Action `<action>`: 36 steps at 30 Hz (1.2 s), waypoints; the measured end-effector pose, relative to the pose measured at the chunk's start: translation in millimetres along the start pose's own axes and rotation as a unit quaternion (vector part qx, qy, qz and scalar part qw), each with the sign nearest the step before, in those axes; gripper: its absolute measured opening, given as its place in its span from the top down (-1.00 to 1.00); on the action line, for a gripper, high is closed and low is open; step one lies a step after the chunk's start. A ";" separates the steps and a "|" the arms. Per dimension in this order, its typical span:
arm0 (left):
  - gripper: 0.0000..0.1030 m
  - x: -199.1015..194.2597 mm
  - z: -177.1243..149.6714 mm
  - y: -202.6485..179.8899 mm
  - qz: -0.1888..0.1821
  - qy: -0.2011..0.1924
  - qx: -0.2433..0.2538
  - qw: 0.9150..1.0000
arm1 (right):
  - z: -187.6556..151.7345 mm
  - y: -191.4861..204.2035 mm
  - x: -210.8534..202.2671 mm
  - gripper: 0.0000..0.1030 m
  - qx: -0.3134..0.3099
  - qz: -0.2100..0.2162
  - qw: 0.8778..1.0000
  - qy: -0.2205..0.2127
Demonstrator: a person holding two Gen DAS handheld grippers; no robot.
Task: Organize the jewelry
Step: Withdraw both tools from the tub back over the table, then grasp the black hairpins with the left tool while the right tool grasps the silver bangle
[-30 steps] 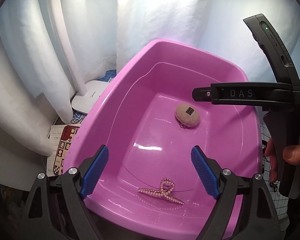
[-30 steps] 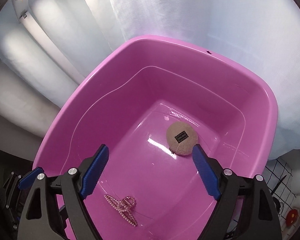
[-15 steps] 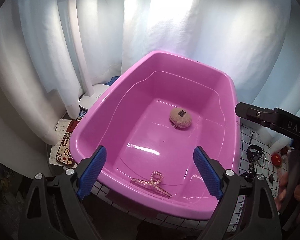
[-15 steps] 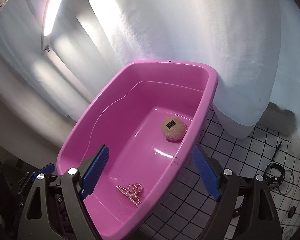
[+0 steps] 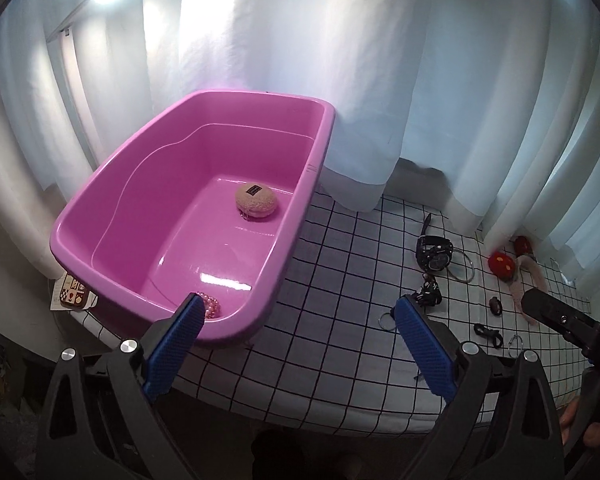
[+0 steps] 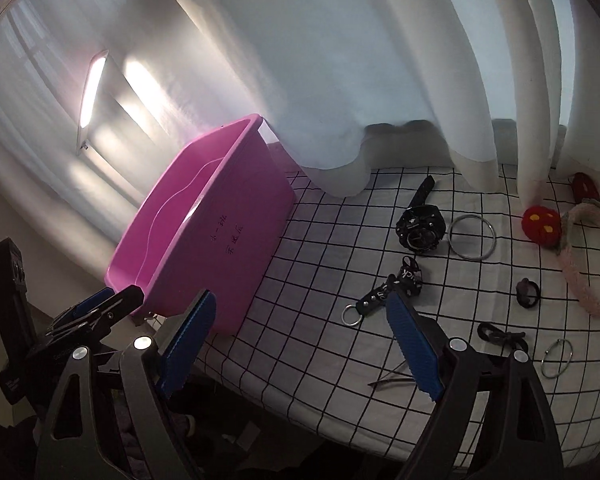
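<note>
A pink tub (image 5: 100, 216) (image 6: 236, 216) stands on the left of a checked cloth. In it lie a round beige pouch (image 5: 256, 201) and a pearl hair claw (image 5: 210, 306), partly hidden behind my left finger. My left gripper (image 5: 300, 344) is open and empty, above the tub's near right corner. My right gripper (image 6: 300, 344) is open and empty over the cloth, right of the tub. On the cloth lie a black watch (image 6: 420, 230), a metal bangle (image 6: 472, 236), a black strap keyring (image 6: 384, 292) and a small ring (image 6: 556, 358).
White curtains hang behind the tub and cloth. A red felt toy (image 6: 542, 226), a pink fuzzy band (image 6: 580, 272), a dark hair tie (image 6: 528, 292) and a black clasp (image 6: 500, 334) lie at the right. A patterned card (image 5: 73, 292) sits left of the tub.
Both grippers have pulled back and swung right, away from above the tub. The checked cloth and its loose jewelry have come into view. Both stay open.
</note>
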State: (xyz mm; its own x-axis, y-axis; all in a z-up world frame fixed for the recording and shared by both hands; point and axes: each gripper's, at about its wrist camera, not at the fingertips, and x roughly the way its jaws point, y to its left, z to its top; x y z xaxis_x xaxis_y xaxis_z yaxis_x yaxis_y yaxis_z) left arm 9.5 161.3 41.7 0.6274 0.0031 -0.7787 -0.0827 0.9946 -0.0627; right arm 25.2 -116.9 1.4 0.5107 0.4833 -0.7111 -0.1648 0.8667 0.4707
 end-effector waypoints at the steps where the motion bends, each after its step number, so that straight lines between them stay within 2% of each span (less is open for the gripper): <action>1: -0.83 1.3 -6.2 -10.7 -0.004 0.004 0.005 1.000 | -9.8 -15.1 -9.7 -0.61 0.010 -0.007 1.000 -0.003; 6: -0.83 8.4 -38.7 -55.7 -0.029 0.019 0.017 0.999 | -52.2 -83.1 -45.1 -0.67 0.053 -0.036 0.998 -0.008; 14: -0.83 30.0 -72.7 -94.1 -0.025 0.041 0.031 0.998 | -92.5 -145.2 -68.5 -0.67 0.079 -0.089 0.993 -0.001; 18: -0.83 45.2 -80.4 -106.5 -0.024 0.044 0.046 0.998 | -104.4 -158.3 -71.7 -0.67 0.087 -0.119 0.989 -0.013; 29: -0.83 85.8 -99.1 -122.5 -0.065 0.052 0.101 0.991 | -120.0 -174.9 -54.2 -0.67 0.117 -0.175 0.977 -0.036; 32: -0.83 94.5 -104.5 -123.9 -0.061 0.047 0.117 0.990 | -123.3 -176.7 -48.8 -0.67 0.124 -0.183 0.974 -0.045; 36: -0.83 106.5 -110.5 -124.7 -0.054 0.046 0.118 0.990 | -126.2 -179.9 -36.0 -0.67 0.109 -0.198 0.974 -0.032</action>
State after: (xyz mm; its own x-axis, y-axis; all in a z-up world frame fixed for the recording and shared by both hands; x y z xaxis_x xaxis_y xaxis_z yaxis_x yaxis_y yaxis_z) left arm 1.1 26.2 -102.4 0.5490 -0.1040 -0.8293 0.1720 0.9850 -0.0096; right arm -70.0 -274.7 -123.7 0.5514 0.1025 -0.8280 0.2347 0.9333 0.2718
